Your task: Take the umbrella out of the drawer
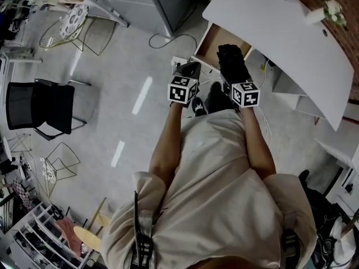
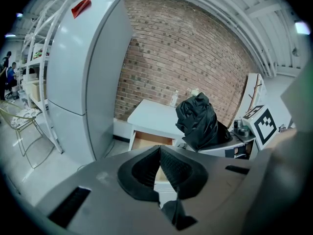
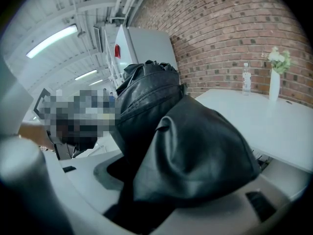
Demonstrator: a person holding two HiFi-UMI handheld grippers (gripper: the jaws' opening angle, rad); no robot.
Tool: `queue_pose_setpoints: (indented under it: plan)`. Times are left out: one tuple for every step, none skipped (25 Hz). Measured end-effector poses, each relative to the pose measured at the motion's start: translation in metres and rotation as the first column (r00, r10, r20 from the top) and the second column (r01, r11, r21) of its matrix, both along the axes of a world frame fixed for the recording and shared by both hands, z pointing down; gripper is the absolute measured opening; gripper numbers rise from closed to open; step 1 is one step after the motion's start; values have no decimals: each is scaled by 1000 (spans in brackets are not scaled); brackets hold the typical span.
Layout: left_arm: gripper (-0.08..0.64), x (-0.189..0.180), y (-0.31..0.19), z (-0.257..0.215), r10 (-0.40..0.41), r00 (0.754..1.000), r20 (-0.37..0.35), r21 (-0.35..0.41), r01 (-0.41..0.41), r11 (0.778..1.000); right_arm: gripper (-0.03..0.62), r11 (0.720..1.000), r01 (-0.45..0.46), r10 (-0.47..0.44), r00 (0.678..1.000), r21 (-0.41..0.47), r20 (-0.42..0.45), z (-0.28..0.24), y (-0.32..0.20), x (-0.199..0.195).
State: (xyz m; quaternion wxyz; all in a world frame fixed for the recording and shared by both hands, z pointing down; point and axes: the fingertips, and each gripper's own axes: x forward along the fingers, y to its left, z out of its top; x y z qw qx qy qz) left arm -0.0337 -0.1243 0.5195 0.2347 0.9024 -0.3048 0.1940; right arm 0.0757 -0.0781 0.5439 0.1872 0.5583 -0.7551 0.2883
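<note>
A black folded umbrella (image 1: 231, 60) is held up in the air, with my right gripper (image 1: 233, 76) shut on its lower part. In the right gripper view the umbrella (image 3: 181, 146) fills the middle and hides the jaws. My left gripper (image 1: 188, 70) hovers just to the left of it, shut with nothing between its pads (image 2: 168, 168). In the left gripper view the umbrella (image 2: 198, 121) stands up at the right. Below and ahead, the wooden drawer (image 1: 216, 43) under the white table (image 1: 280, 32) stands open; the drawer (image 2: 146, 142) looks bare in what shows of it.
A tall grey fridge (image 2: 83, 82) stands left of the table by the brick wall. A bottle (image 3: 246, 78) and a vase of flowers (image 3: 275, 82) sit on the table's far side. A black chair (image 1: 42, 108) and wire chairs stand on the floor at the left. A cable (image 1: 168, 38) lies on the floor.
</note>
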Motion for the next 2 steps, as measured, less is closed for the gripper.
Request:
queue_pose_setpoints:
  plan:
    - [9, 1, -1, 1, 2, 1000, 1, 0, -2, 1000, 302, 1000, 1, -1, 1000, -1, 0, 1, -1, 0]
    - [9, 1, -1, 1, 4, 1000, 2, 0, -4, 1000, 302, 1000, 3, -3, 1000, -3, 1, 2, -1, 1]
